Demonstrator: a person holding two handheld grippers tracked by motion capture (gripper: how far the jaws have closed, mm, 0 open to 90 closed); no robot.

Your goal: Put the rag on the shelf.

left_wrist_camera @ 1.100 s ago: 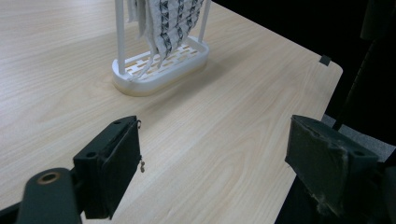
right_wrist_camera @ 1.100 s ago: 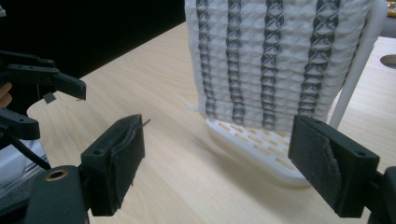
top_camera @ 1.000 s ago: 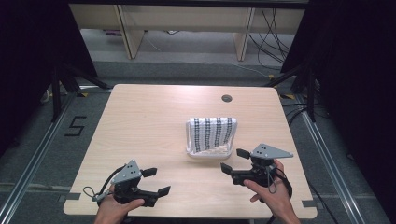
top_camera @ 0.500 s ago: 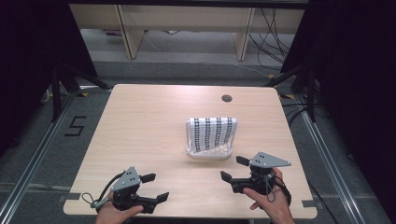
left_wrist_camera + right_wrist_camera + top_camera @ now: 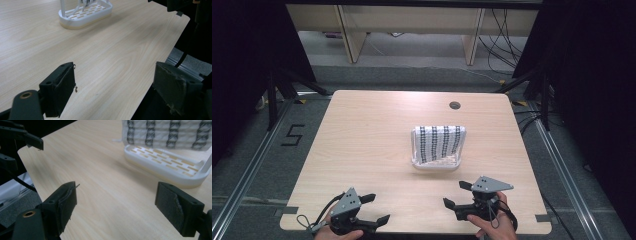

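A white slotted rack (image 5: pixel 435 162) stands right of the table's middle, with a white cloth with dark stripes (image 5: pixel 439 141) draped over it. My left gripper (image 5: pixel 378 208) hovers open at the near-left edge of the table, with nothing between its jaws. Also open and empty, my right gripper (image 5: pixel 455 194) sits at the near edge, a short way in front of the rack. The left gripper view has its gripper (image 5: pixel 117 87) over bare wood, the rack (image 5: pixel 85 15) far ahead. In the right gripper view, its gripper (image 5: pixel 117 205) faces the rack (image 5: pixel 165 162) and cloth (image 5: pixel 165 132).
The wooden table (image 5: pixel 362 145) has a round cable hole (image 5: pixel 455 105) at its far right. Dark floor and metal rails surround it, with desk legs and cables beyond the far edge. The left gripper (image 5: pixel 25 137) appears at the top left of the right gripper view.
Both grippers have drawn back toward the table's near edge, away from the rack. Both stay open and empty. The rack and cloth have not moved.
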